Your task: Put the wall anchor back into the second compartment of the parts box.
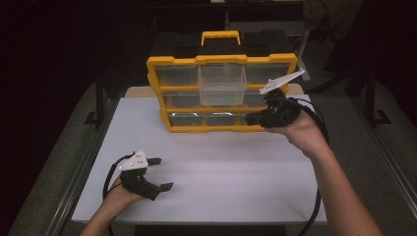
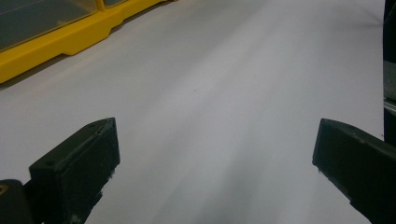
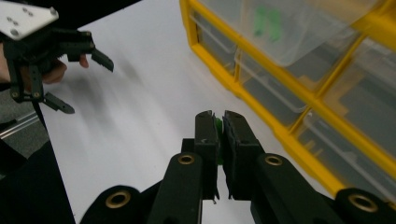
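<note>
A yellow drawer organizer [image 1: 173, 63] with a black top stands at the back of the white table [image 1: 231, 177]. Its top middle clear drawer [image 1: 222, 84] is pulled out, and something green [image 3: 266, 21] lies inside it. My right gripper [image 1: 251, 118] hovers in front of the organizer's lower right drawers. Its jaws are shut on a small green piece [image 3: 218, 128], seen in the right gripper view [image 3: 219, 119]. My left gripper [image 1: 162, 173] rests low at the table's front left, open, with bare table between its fingers [image 2: 84, 158].
The organizer's yellow base [image 2: 56, 44] lies to the upper left in the left gripper view. The left gripper [image 3: 86, 84] also shows far off in the right gripper view. Dark floor and metal rails [image 1: 83, 162] flank the table.
</note>
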A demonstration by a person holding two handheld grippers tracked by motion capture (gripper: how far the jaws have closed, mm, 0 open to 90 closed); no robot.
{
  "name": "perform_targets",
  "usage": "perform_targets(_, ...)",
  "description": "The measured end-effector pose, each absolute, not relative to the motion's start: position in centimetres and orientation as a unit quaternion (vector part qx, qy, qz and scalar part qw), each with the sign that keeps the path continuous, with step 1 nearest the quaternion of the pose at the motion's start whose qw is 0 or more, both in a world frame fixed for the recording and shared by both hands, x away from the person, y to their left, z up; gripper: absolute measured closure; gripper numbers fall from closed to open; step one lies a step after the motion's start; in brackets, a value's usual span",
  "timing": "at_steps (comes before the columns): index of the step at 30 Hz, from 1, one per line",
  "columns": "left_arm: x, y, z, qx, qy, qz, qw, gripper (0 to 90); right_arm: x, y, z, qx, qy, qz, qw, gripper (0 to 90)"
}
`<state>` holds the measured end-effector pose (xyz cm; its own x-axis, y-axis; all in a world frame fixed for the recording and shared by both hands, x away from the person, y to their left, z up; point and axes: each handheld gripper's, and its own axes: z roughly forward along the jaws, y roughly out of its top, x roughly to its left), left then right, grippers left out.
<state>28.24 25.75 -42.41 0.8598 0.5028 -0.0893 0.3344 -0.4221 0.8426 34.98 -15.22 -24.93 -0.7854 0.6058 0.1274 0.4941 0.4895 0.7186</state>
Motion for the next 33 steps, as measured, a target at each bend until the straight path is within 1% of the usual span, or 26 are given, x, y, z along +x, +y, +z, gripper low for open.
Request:
perform_targets(14,28.1,25.7,-42.3,0.838,0.255,0.085,0.476,0.8,36.1,-16.7,-19.5,0.319,0.849,0.408,0.104,83.3)
perform_targets(22,28.1,25.6,-42.2,0.837,0.255,0.082,0.477,0.8,37.1,-16.3,-16.1,0.313,0.842,0.422,0.122,83.4)
perform_targets(27,28.0,25.5,-42.3,0.841,0.248,0.080,0.473,0.8,37.9,-15.2,-15.2,0.311,0.843,0.422,0.122,83.3)
perform_targets(33,28.0,25.7,-42.2,0.840,0.248,0.081,0.475,0.8,39.3,-13.3,-15.4,0.304,0.851,0.411,0.121,83.3)
